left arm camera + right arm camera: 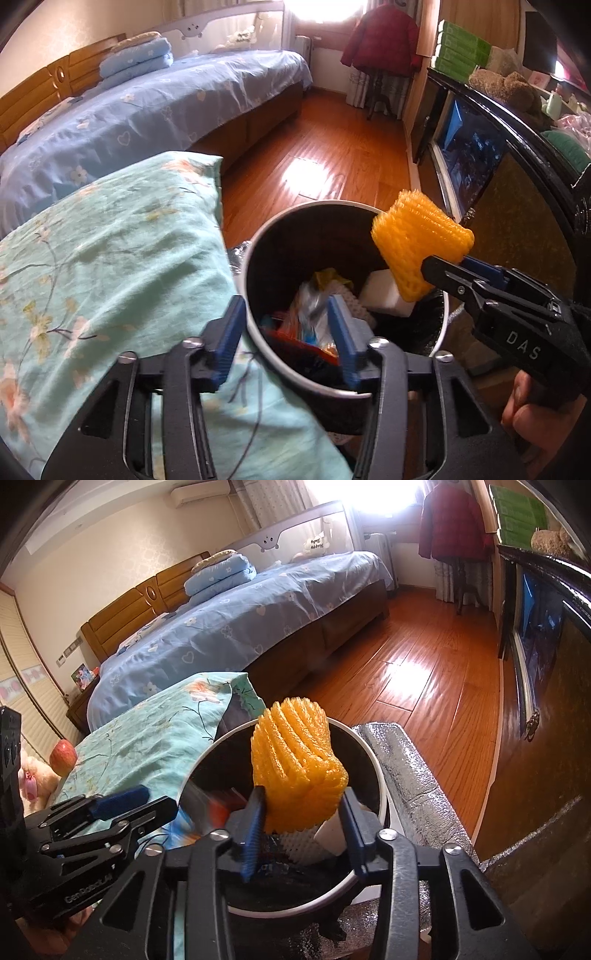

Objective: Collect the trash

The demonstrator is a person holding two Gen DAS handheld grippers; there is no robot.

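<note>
Gripping orange foam netting (295, 768) over trash bin (380, 775) with right gripper (303, 827), jaws partly closed on it; left gripper (284, 332) spread wide, holding nothing, straddling bin rim.

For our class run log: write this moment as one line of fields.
task: collect trash | right gripper: shut on orange foam net, over bin | left gripper: open, empty | bin: holds trash

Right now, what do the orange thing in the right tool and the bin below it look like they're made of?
Orange sleeve: looks like soft foam netting, matte, with ribbed open mesh, probably fruit wrap. Bin: pale smooth rim, dark inside; likely plastic, possibly with a dark liner, hard to tell.
</note>
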